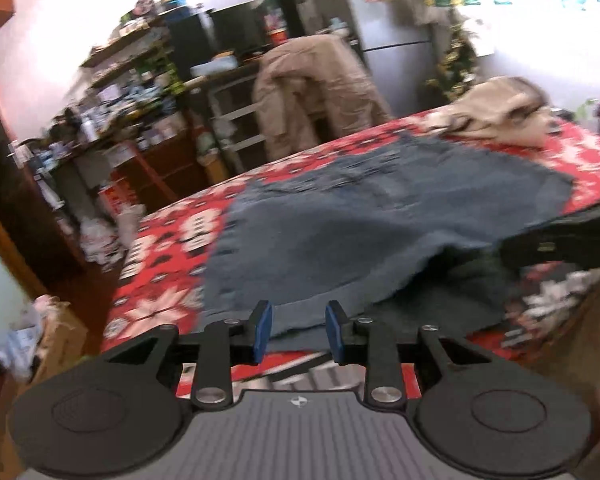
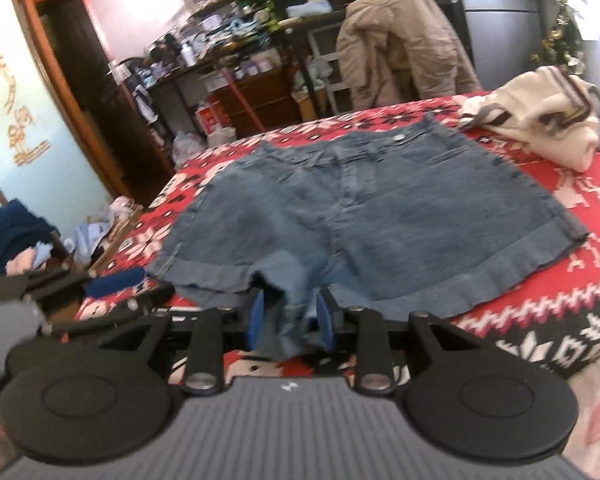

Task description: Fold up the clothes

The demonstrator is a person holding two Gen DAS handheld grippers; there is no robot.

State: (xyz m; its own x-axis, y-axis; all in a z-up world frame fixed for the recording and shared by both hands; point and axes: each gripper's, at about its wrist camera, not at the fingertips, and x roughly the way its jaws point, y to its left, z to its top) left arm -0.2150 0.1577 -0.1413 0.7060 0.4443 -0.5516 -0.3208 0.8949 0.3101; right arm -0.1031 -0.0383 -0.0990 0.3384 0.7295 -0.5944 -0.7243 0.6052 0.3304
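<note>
Blurring left view; denim shorts (image 2: 364, 216) hem partly hidden between right tool (image 2: 288, 320) pads.

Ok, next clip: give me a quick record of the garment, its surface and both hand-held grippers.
garment: denim shorts, spread flat, front up, unfolded
surface: red patterned blanket
left hand-held gripper: jaws apart, nothing gripped, at the near hem
right hand-held gripper: jaws apart, hem fabric lying between them
nearby: cream sweater on the blanket, past the waistband corner
</note>
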